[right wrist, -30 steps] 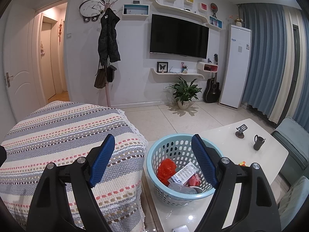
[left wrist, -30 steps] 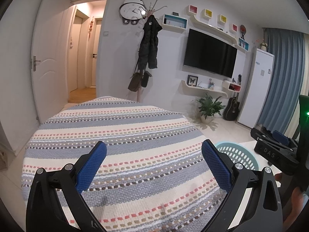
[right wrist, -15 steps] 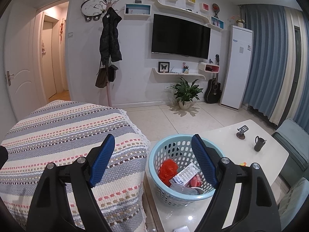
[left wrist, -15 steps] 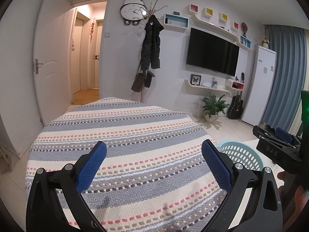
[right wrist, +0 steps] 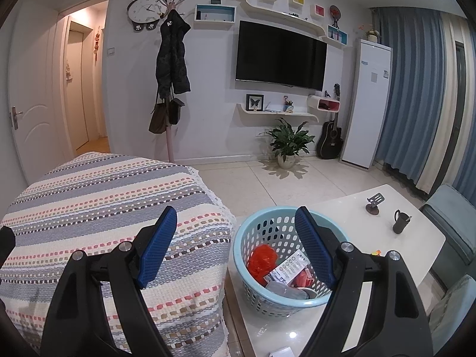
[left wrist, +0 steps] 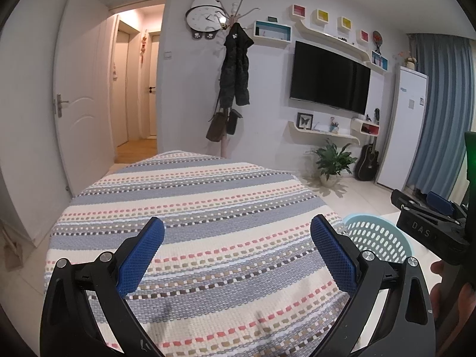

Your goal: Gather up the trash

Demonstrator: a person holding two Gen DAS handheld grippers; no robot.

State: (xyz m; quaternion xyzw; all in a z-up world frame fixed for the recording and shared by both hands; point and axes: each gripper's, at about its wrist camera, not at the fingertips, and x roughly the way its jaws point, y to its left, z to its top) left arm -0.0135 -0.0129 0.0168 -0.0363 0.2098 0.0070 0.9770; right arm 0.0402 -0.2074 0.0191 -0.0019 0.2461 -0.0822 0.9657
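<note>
Left gripper [left wrist: 236, 232] was wide open w/ nothing in it, over the striped blanket [left wrist: 190, 208]. Right gripper [right wrist: 236, 223] also open & empty, btw blanket edge and the blue basket [right wrist: 253, 238] on the white table [right wrist: 422, 238]. Trash [right wrist: 263, 263] sat inside the basket; small black cup [right wrist: 400, 221] farther right.
</note>
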